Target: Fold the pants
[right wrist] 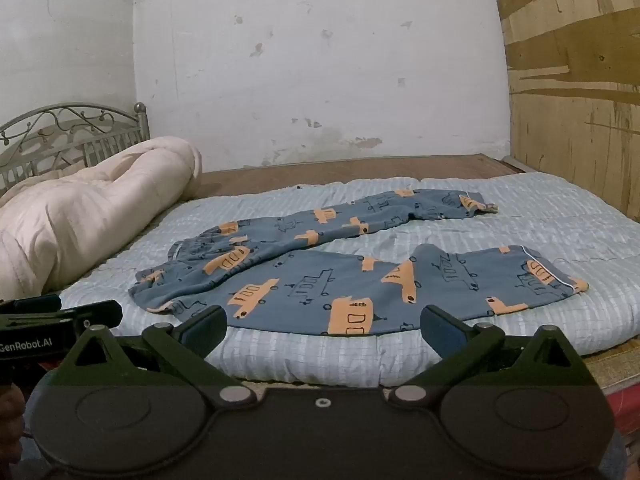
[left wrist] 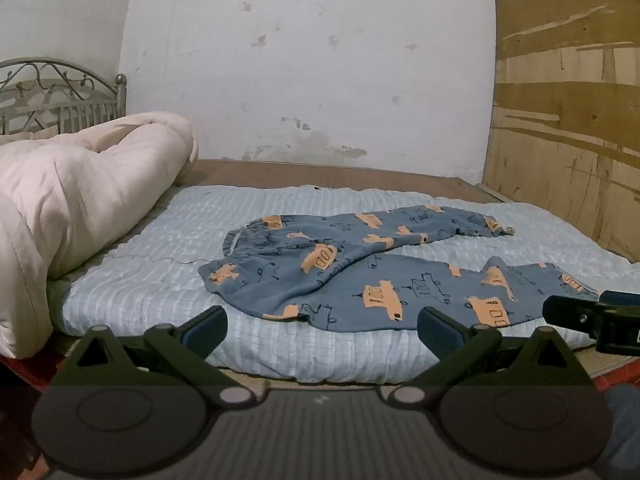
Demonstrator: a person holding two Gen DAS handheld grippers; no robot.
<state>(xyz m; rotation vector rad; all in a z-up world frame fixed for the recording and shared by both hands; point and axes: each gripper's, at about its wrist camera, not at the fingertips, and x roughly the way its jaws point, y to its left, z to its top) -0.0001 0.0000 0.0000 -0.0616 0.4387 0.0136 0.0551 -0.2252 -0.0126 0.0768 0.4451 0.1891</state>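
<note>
Blue pants (left wrist: 360, 276) (right wrist: 320, 280) with orange vehicle prints lie spread on the light blue bed quilt (left wrist: 140, 280) (right wrist: 520, 220). The waistband is at the left and the two legs splay apart toward the right. My left gripper (left wrist: 322, 330) hovers open just before the quilt's near edge, nothing between its fingers, facing the waist and near leg. My right gripper (right wrist: 324, 330) is also open and empty, in front of the near leg. Each gripper shows at the other view's edge: the right one (left wrist: 592, 316), the left one (right wrist: 60, 316).
A rolled cream duvet (left wrist: 80, 208) (right wrist: 92, 208) lies on the bed's left side before a metal headboard (left wrist: 60, 96). A white wall stands behind the bed and a plywood panel (left wrist: 568, 120) on the right. Bare wooden bed base shows beyond the quilt.
</note>
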